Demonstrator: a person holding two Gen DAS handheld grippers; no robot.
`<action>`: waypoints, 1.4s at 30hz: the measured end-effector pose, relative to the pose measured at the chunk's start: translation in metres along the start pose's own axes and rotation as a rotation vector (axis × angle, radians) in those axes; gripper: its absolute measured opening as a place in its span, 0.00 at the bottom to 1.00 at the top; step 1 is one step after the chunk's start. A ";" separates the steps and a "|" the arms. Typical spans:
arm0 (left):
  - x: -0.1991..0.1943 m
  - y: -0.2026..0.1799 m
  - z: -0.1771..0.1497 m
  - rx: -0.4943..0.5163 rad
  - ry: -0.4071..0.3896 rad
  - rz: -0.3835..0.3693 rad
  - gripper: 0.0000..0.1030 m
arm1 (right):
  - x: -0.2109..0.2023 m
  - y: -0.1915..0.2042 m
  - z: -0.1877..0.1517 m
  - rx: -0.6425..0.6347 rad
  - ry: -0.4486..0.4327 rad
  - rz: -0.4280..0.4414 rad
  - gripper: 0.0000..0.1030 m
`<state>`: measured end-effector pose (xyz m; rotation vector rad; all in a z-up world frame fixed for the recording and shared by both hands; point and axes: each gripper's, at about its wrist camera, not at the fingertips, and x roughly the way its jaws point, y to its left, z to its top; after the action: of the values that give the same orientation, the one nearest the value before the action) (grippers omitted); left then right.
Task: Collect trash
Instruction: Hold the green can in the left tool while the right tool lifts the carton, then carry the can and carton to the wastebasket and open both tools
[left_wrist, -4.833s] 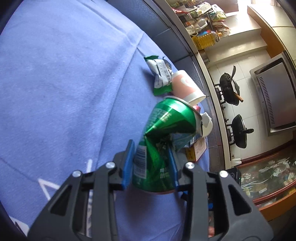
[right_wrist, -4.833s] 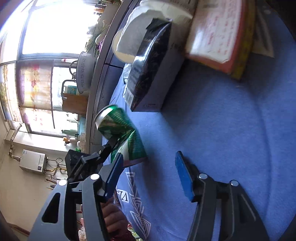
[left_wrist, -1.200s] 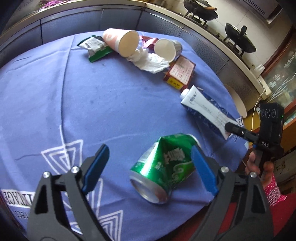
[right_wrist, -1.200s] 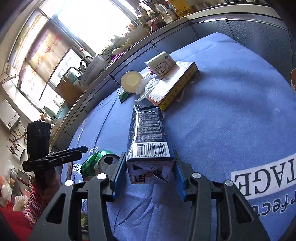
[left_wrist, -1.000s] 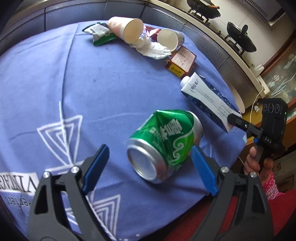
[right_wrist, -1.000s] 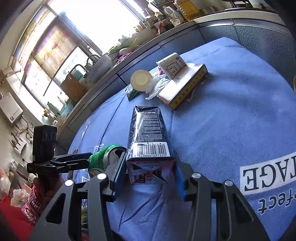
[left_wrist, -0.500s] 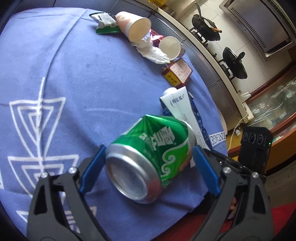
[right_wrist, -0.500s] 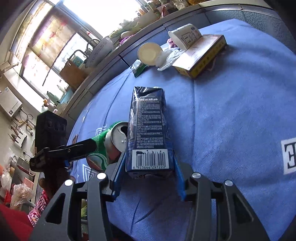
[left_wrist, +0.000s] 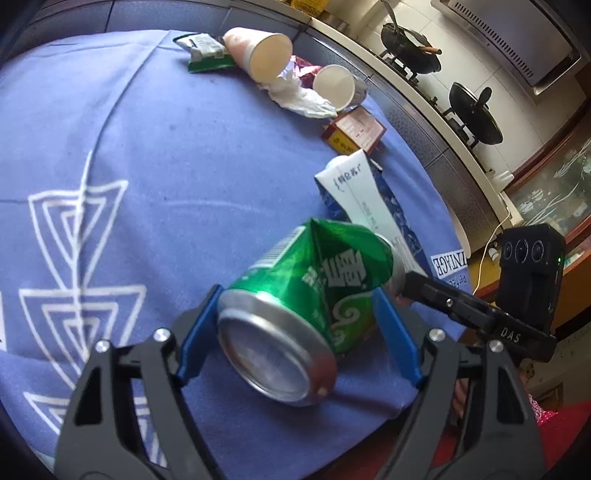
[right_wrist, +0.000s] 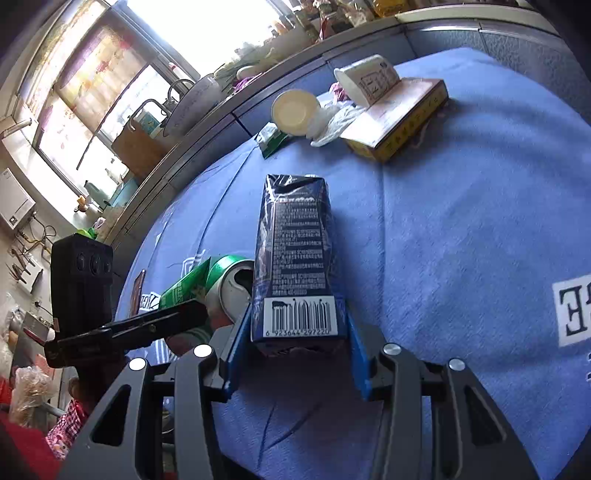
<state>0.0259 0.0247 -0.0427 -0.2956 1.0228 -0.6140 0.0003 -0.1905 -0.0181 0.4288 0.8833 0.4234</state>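
Left gripper (left_wrist: 295, 339) jaws closing around dented green aluminium can (left_wrist: 299, 310), lying near blue tablecloth (left_wrist: 166, 155) edge. Right gripper (right_wrist: 295, 350) pinches dark blue rectangular drink carton (right_wrist: 295, 258) at barcode end. Paper cups (left_wrist: 269, 55), crumpled tissue, flat box clustered far side; cloth between bare.

We can't see the carton's (left_wrist: 373, 206) lower end in the left wrist view, hidden behind the crushed can (left_wrist: 306, 295). Right wrist view: can (right_wrist: 225, 280) mostly hidden by carton (right_wrist: 295, 254) and left tongs (right_wrist: 162, 325). Carton print too small to read.
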 end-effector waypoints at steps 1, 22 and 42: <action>0.001 -0.001 -0.001 0.016 -0.003 0.039 0.54 | -0.001 -0.002 0.000 0.008 -0.005 -0.001 0.45; 0.010 -0.116 0.099 0.193 -0.076 -0.131 0.50 | -0.116 -0.099 0.017 0.202 -0.353 -0.103 0.45; 0.298 -0.370 0.145 0.578 0.154 -0.039 0.51 | -0.209 -0.308 -0.004 0.444 -0.471 -0.513 0.46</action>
<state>0.1372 -0.4569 0.0065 0.2442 0.9421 -0.9474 -0.0671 -0.5560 -0.0468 0.6515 0.5878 -0.3474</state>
